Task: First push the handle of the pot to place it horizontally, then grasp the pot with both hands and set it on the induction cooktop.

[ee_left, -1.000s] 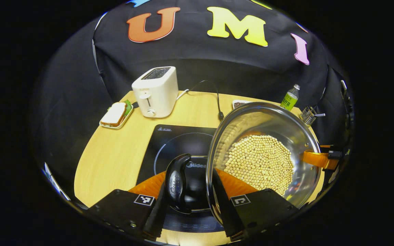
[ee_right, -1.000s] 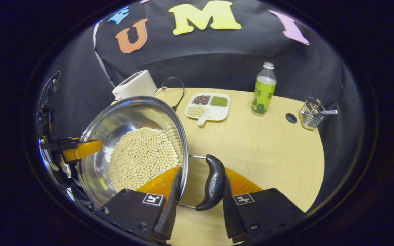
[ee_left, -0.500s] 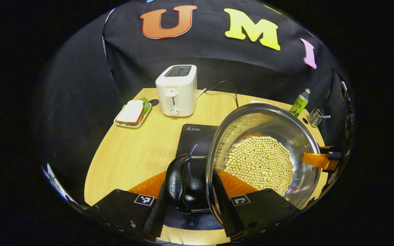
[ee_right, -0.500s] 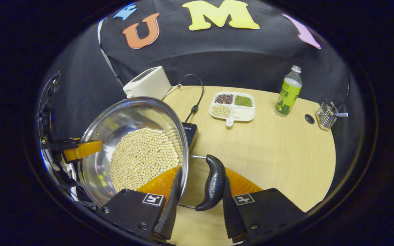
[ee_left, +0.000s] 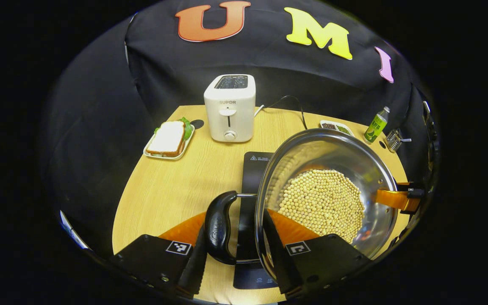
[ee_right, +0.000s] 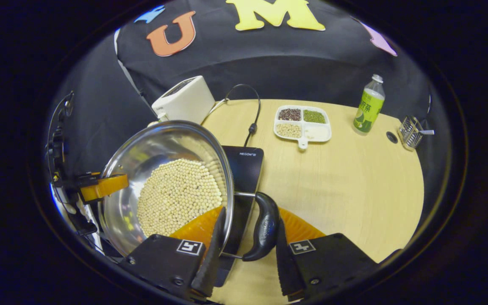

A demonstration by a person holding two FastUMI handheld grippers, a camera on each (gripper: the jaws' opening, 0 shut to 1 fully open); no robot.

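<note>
Left gripper and right gripper, each clamping the pot's wall beside a side handle.

Left gripper view: fingers straddle the rim, holding the pot above the induction cooktop near the table's front edge; bean-filled steel looks heavy, rigid, slippery.
Right gripper view: same pinch beside the opposite handle, pointing forward, level.

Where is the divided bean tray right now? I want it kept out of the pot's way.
In the right gripper view the divided bean tray lies at the table's far edge, between the black power cord and the green bottle, beyond the pot.
</note>
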